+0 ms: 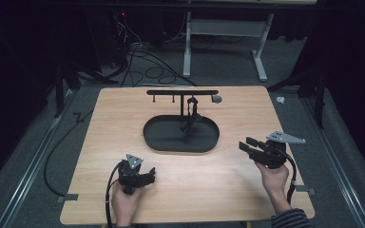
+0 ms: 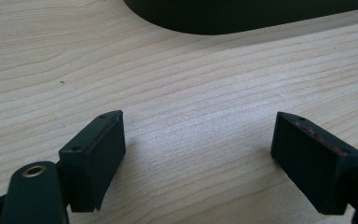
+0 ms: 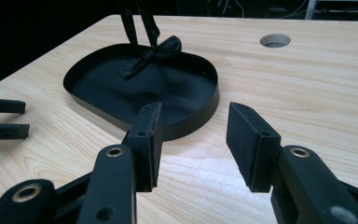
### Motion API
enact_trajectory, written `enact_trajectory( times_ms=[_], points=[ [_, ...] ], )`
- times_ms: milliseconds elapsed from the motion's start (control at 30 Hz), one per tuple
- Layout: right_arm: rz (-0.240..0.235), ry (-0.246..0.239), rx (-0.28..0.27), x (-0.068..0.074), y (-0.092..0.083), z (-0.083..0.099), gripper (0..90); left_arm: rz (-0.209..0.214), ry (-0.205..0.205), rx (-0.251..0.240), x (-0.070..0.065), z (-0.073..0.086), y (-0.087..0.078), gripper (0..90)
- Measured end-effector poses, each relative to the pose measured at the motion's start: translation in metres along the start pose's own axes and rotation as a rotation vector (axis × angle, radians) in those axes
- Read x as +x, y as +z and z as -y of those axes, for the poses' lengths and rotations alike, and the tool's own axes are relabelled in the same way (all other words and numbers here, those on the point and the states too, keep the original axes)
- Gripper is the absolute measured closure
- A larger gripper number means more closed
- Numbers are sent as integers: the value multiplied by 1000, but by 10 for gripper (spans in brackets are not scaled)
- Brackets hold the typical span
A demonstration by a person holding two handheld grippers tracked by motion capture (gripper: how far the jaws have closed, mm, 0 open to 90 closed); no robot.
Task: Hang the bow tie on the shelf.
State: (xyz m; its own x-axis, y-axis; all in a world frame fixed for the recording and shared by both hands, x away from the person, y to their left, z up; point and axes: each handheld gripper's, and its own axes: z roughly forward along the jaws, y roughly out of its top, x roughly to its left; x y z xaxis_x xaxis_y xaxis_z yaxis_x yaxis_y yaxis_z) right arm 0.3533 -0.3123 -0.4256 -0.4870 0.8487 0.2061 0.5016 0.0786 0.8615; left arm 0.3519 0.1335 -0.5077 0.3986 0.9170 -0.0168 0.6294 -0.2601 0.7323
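Observation:
A black oval tray lies at the middle of the wooden table. From it rises a black T-shaped stand with small hooks under its bar. A black ribbon tied in a bow hangs from the stand down into the tray. My left gripper is held low near the front left, open, with bare wood between its fingers. My right gripper is at the front right, open and holding nothing, aimed at the tray and the bow. The left gripper's jaws stand apart at the far left of the right gripper view.
A round hole is cut in the table behind the tray, to the right of the stand. The tray's wall lies just ahead of my left gripper. Cables trail on the grey floor behind the table, near a white frame's legs.

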Motion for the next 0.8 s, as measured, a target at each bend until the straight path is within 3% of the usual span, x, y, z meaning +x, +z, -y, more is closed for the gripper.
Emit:
enact_trajectory(
  times_ms=[800],
  points=[
    [-26,11,55,6,13,22,574,0,0,0,0,0,0,180]
  ],
)
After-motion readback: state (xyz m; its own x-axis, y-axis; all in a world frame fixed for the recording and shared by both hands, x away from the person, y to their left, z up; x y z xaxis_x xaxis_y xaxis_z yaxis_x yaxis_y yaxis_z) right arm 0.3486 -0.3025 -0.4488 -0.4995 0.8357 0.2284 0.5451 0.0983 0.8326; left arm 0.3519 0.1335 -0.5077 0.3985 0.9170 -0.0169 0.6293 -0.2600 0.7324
